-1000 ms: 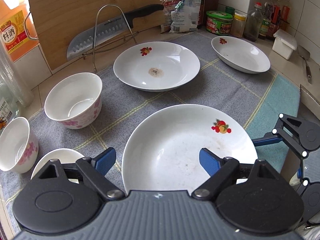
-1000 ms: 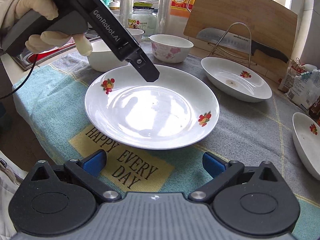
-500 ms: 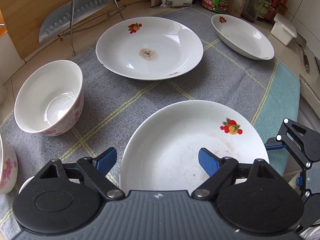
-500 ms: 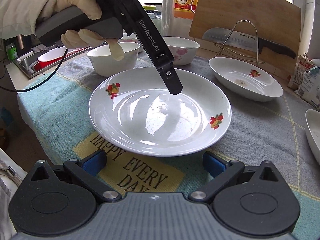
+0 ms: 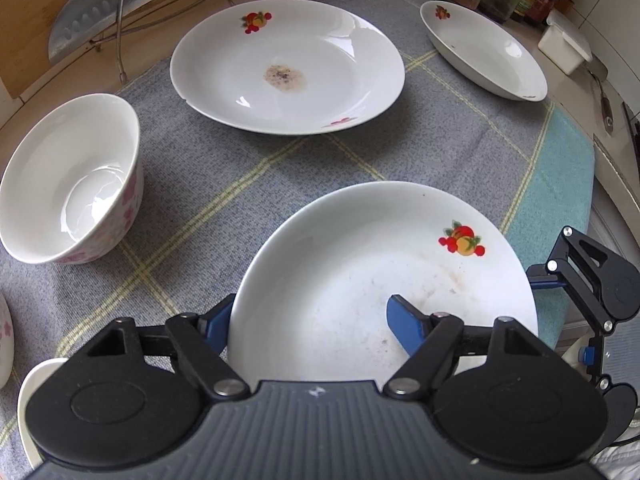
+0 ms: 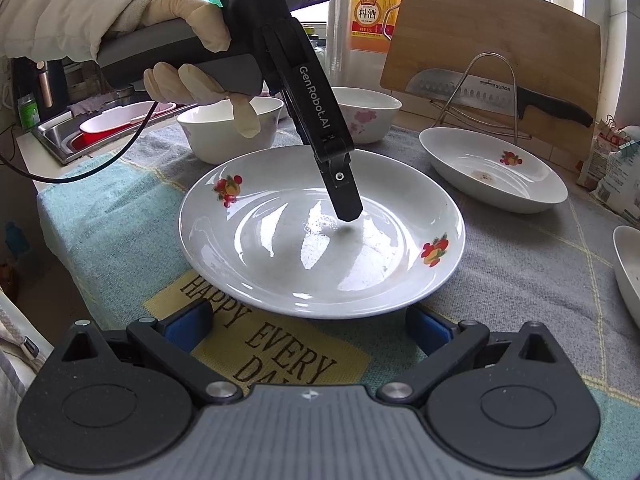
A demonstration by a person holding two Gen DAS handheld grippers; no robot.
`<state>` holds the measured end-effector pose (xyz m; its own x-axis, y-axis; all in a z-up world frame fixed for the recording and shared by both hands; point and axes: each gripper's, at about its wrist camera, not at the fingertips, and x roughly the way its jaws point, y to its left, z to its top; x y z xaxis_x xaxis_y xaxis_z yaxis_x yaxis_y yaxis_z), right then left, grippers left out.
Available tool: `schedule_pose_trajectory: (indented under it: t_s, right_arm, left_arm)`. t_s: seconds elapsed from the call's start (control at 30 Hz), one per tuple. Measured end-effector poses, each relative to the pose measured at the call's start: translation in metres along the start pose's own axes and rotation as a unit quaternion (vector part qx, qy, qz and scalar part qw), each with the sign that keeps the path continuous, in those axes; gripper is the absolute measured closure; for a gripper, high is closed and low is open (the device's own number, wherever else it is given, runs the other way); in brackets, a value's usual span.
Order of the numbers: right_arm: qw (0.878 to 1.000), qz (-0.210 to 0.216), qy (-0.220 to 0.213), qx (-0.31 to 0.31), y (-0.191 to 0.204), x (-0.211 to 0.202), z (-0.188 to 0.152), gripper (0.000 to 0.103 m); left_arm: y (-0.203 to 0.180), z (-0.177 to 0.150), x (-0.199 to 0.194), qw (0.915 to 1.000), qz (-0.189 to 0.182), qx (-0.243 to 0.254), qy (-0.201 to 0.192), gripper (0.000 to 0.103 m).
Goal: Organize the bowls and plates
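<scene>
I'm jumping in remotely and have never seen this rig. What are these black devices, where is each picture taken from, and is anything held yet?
There is no robot arm: a person carries a hand-held gripper in each hand, each with a camera looking along its two blue-padded fingers.

The left camera looks steeply down. The left hand-held gripper straddles the rim of the nearest plate: one finger inside, the other outside. Its jaws are closing, but the pads do not grip yet.

The right camera looks across the same plate and shows a gloved hand holding the left device. The right hand-held gripper hangs open at the plate's near edge, holding nothing.

On the cloth also lie a stained plate, a third plate and a flowered bowl.
</scene>
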<state>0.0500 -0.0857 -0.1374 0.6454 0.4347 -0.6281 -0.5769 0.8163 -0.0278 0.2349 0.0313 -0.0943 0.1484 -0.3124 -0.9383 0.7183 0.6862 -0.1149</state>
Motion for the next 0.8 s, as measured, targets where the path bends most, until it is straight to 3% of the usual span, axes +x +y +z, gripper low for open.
schedule_pose_trajectory:
  t_s: [0.4, 0.8]
  right_arm:
    - [1.0, -0.013, 0.0, 0.009, 0.0006, 0.0067, 0.0048, 0.0]
    - [1.0, -0.025, 0.007, 0.012, 0.0016, 0.0104, 0.0088, 0.0]
  left_arm:
    - [0.0007, 0.0023, 0.0021, 0.9998, -0.007, 0.009, 0.017, 0.025]
    - [0.0053, 0.0041, 0.0021, 0.9987, -0.038, 0.009, 0.032, 0.024]
